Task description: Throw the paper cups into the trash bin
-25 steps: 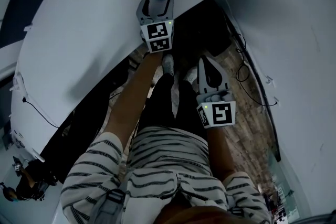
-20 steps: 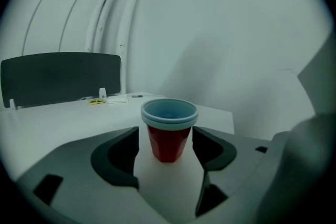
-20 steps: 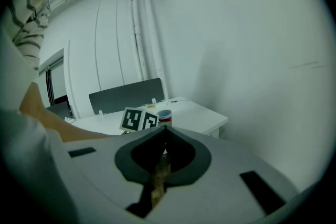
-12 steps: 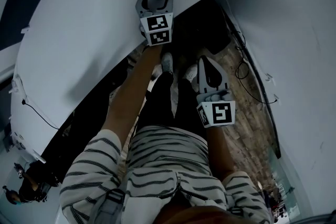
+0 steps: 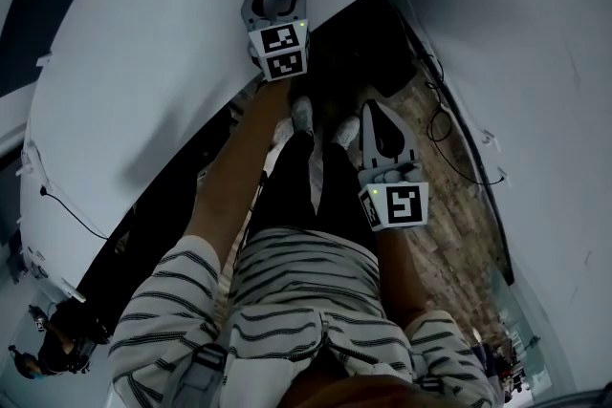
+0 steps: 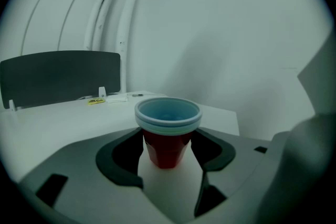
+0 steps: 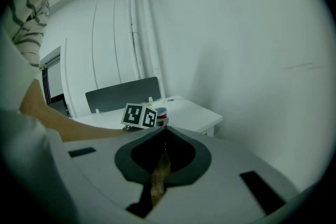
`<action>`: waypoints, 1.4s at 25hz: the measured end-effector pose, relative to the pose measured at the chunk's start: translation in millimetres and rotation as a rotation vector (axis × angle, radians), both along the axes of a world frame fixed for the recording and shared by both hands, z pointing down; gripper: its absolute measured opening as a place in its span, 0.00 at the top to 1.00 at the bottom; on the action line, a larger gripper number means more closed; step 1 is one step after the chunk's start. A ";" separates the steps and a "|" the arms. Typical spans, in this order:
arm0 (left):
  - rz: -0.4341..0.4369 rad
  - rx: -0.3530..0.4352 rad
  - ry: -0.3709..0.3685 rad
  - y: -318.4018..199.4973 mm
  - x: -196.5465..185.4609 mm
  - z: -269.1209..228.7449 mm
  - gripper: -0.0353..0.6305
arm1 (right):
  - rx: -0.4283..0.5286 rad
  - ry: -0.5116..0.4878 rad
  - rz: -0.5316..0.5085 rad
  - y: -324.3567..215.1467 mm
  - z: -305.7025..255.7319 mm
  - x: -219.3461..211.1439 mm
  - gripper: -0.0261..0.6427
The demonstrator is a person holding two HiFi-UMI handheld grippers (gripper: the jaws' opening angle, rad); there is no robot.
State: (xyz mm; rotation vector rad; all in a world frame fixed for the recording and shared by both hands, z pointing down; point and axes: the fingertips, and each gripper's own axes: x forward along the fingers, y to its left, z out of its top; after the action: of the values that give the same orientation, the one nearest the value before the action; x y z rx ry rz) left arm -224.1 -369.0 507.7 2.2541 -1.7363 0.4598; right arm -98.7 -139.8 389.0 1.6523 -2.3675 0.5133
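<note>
Flanking paper cup [image 6: 167, 145]: left tongs [image 6: 168, 136] | head view hides red wall

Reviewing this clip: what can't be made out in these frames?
- Trash bin: in no view.
- Red paper cup with blue inside: doubled rim hints at a stack; left gripper view cannot settle the count.
- Its wall, head view: hidden by the left hand-held gripper.
- Small yellow item on the white table: too small to identify.
</note>
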 end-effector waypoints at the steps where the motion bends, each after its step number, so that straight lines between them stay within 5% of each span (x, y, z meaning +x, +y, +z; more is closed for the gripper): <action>1: 0.005 0.005 -0.003 0.9 0.8 -1.4 0.50 | 0.001 0.000 0.003 0.8 -0.9 1.2 0.94; 35: 0.046 0.084 0.045 66.3 31.0 -109.4 0.50 | 0.104 -0.051 0.108 28.0 -61.7 47.6 0.94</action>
State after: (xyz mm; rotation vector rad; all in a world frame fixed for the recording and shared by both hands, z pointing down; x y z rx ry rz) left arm -193.2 -302.7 398.3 2.3482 -1.7156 0.3487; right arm -51.2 -111.8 327.3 1.8415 -2.3881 0.4635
